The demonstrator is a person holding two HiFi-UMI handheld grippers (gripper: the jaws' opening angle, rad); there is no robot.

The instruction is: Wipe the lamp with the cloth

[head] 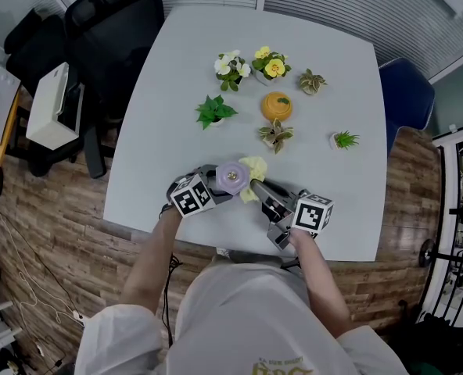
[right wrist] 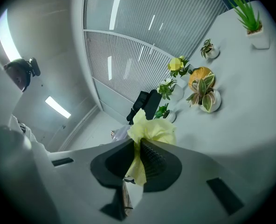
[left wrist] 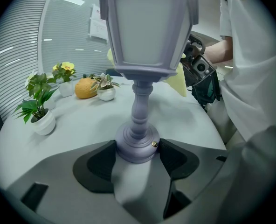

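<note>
A pale grey table (head: pixel 177 84) is standing on a wood-plank floor (head: pixel 52 217), with a black chair (head: pixel 110 22) at its far left corner and a blue chair (head: pixel 407 92) at its right edge. Small potted plants (head: pixel 213 112) are clustering mid-table, leaving its left side bare. The lamp (head: pixel 232 177) is standing upright near the front edge, and the left tongs (head: pixel 216 187) are clamping its base. The right tongs (head: pixel 260 187) are pinching the yellow cloth (head: pixel 253 167) just beside the lamp's head.

Upright lilac lamp (head: pixel 231 177), yellow cloth (head: pixel 254 168) alongside
</note>
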